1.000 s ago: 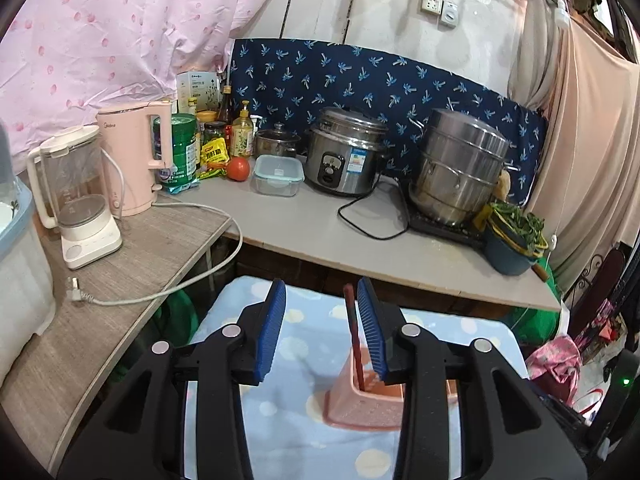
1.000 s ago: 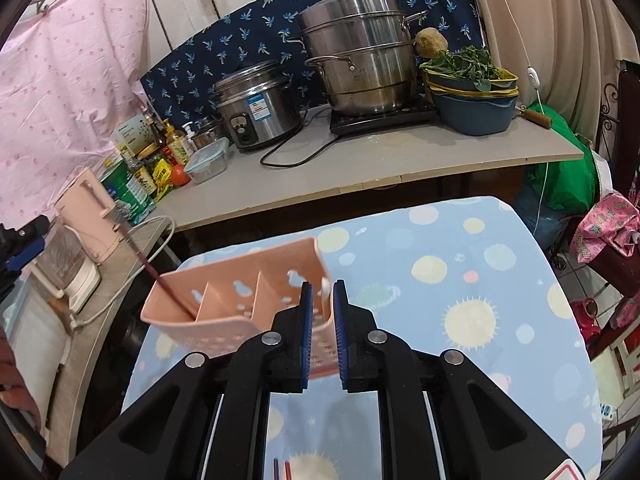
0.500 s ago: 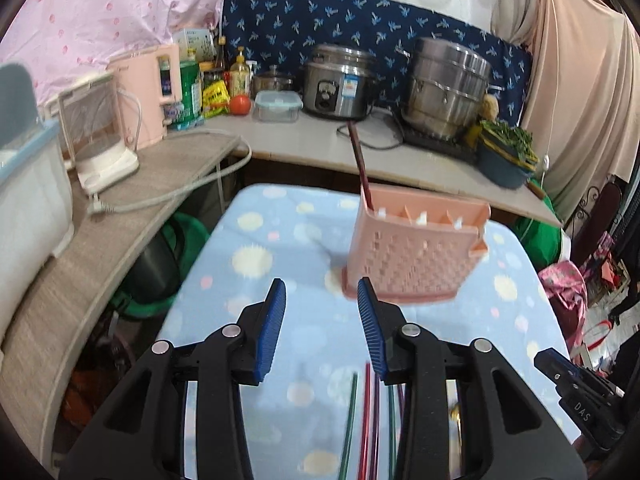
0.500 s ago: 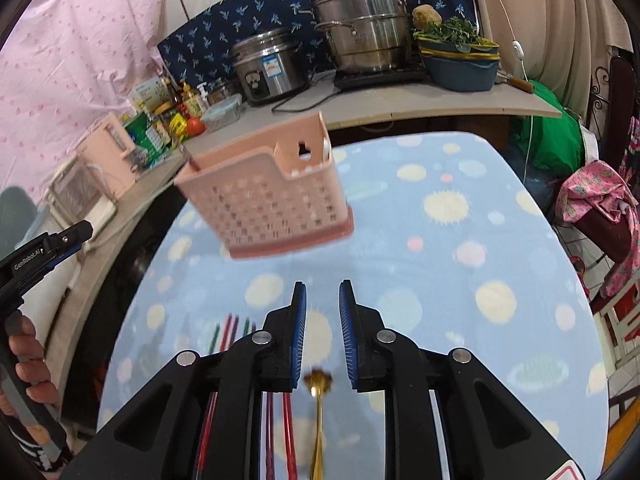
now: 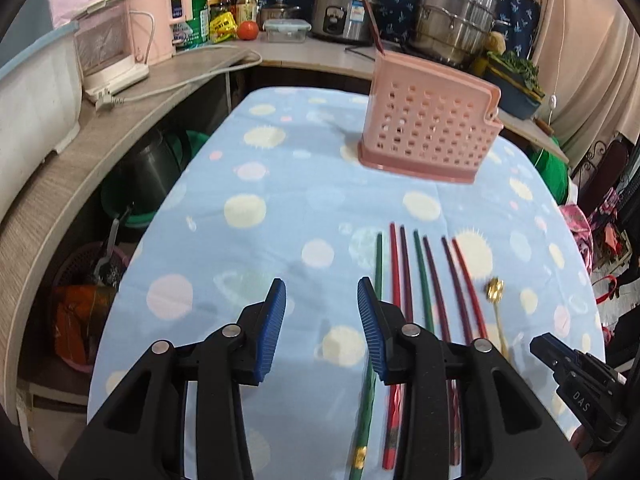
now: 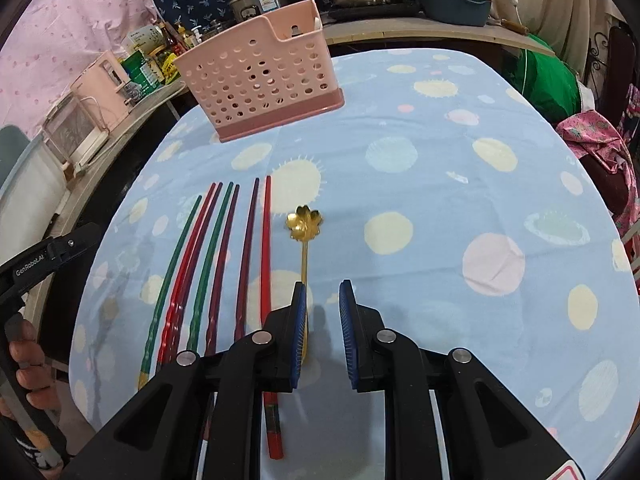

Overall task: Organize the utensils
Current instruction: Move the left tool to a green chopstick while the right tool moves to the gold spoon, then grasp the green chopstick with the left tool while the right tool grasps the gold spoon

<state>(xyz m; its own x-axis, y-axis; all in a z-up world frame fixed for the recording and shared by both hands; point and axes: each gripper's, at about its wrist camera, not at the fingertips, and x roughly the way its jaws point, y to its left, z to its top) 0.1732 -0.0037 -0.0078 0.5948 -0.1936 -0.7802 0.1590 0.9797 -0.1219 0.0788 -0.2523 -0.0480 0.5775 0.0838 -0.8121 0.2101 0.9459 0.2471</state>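
Both grippers have swung down from the far counter toward the near end of the table, so the pink utensil holder, close under the right tool a second ago, now stands at the far end of the blue spotted cloth. One dark chopstick already rises from it. Seven more chopsticks, green, red and maroon, lie side by side on the near cloth, with a gold flower-bowled spoon just right of them.

I judge the sorting barely begun: the step in hand is reaching for the next piece. That calls for lowering a tool over one thin handle and closing on it without dragging its neighbours.

The left gripper hangs moderately open and empty, left of the leftmost green chopstick. The right gripper is parted narrowly, empty too, its left pad over the spoon's handle; whether it touches I cannot tell.
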